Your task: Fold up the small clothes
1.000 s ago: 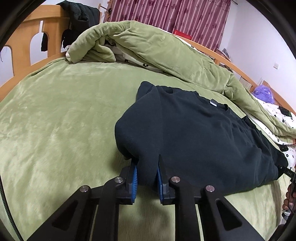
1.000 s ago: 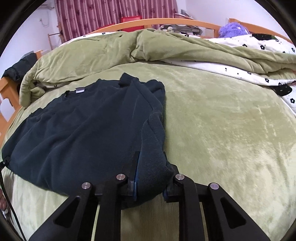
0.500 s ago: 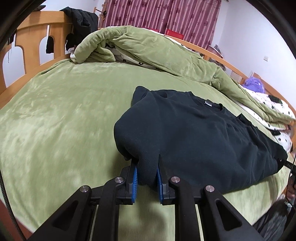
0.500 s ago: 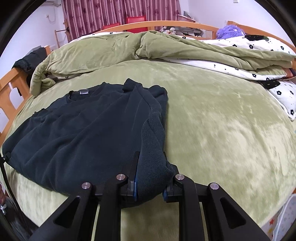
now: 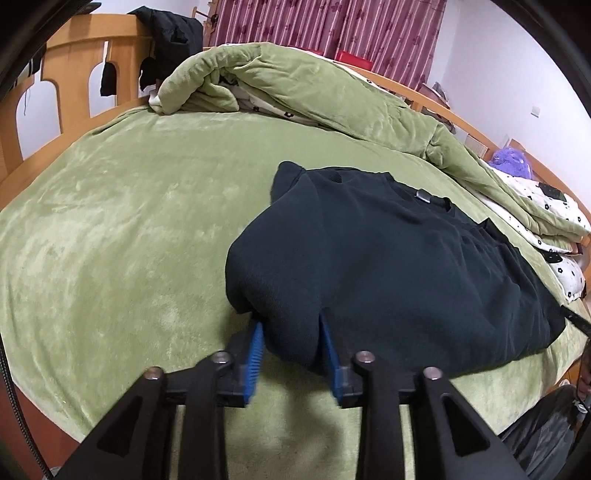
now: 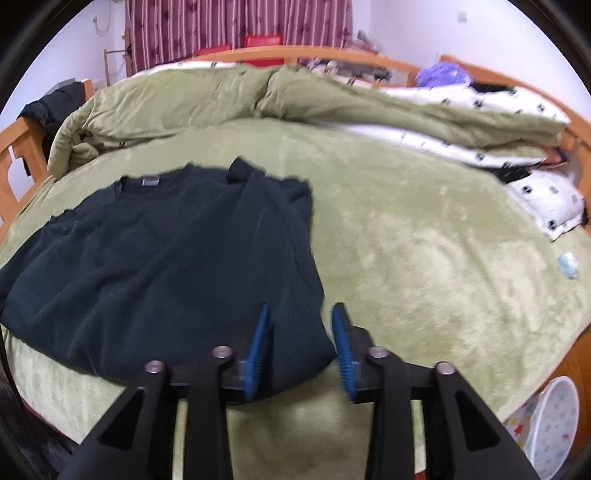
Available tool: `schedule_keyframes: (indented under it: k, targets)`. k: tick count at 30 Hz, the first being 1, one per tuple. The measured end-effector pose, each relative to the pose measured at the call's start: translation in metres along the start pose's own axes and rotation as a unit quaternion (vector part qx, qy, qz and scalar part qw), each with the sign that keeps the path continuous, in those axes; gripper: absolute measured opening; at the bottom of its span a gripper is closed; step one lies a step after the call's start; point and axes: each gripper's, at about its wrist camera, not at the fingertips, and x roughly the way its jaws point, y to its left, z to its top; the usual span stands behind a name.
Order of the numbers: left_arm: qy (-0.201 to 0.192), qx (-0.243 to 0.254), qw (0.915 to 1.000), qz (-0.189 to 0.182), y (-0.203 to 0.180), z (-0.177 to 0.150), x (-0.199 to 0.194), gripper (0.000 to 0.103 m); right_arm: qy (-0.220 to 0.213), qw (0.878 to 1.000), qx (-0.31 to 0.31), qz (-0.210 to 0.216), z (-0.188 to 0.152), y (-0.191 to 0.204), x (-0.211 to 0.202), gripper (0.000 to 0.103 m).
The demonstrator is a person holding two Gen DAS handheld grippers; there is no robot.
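The dark sweater lay on the green bed cover, its grey neck label too small to read. The left tool and right tool were opening, the hem loose between their blue pads.

Your sweater lies flat on the bed, near its front edge. Its collar points to the far side; a sleeve is folded in over the body on each side. Behind it the bunched duvet runs across the far half of the bed. The bed frame stands at the left with a garment hung over it. Curtains are behind the bed. Your left tool sits at the sweater's near left corner, your right tool at its near right corner. Both are opening, with cloth lying between the pads. A basket sits on the floor at the bed's right.
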Motion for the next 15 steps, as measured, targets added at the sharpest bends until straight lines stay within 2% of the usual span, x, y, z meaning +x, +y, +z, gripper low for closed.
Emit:
schedule_keyframes:
  k: [3, 6, 10, 15]
  targets:
    - [-0.002, -0.012, 0.9999, -0.002, 0.006, -0.002, 0.000, 0.046, -0.025, 1.000, -0.006, -0.008, 0.006, 0.006, -0.017, 0.041]
    - [-0.002, -0.034, 0.9994, -0.007, 0.016, -0.002, 0.001, 0.055, -0.046, 0.999, -0.024, 0.009, 0.017, 0.032, -0.029, 0.046]
    - [0.004, -0.052, 0.9986, -0.012, 0.028, -0.006, 0.000, 0.057, -0.049, 0.996, -0.050, 0.057, 0.027, 0.086, -0.025, 0.050]
    - [0.009, -0.061, 0.9978, -0.024, 0.038, -0.012, -0.005, 0.058, -0.024, 0.990, -0.074, 0.118, 0.028, 0.160, 0.000, 0.050]
